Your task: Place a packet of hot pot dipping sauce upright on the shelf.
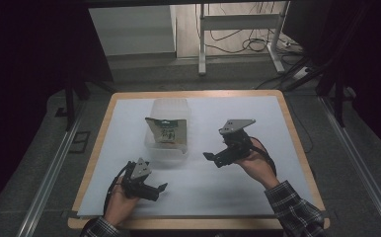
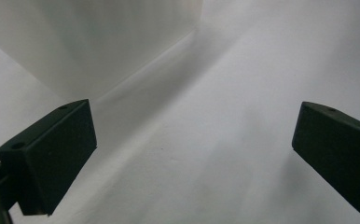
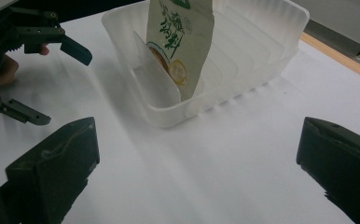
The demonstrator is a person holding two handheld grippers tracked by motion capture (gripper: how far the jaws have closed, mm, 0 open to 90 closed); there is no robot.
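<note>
A green and cream pouch (image 1: 167,132) is stood upright inside a clear plastic tray (image 1: 177,106) near the middle of the white table (image 1: 238,197), leaned against a divider that seems meant to keep it standing. The right gripper (image 1: 213,159) is held beside the tray, its jaws spread and empty. The left gripper (image 1: 161,188) is rested nearer the person, jaws likewise spread wide

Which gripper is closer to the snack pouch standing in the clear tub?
Right, only slightly. The right gripper hangs open beside the tub, level with the pouch. The left gripper sits open on the near side, below the tub's corner.
</note>
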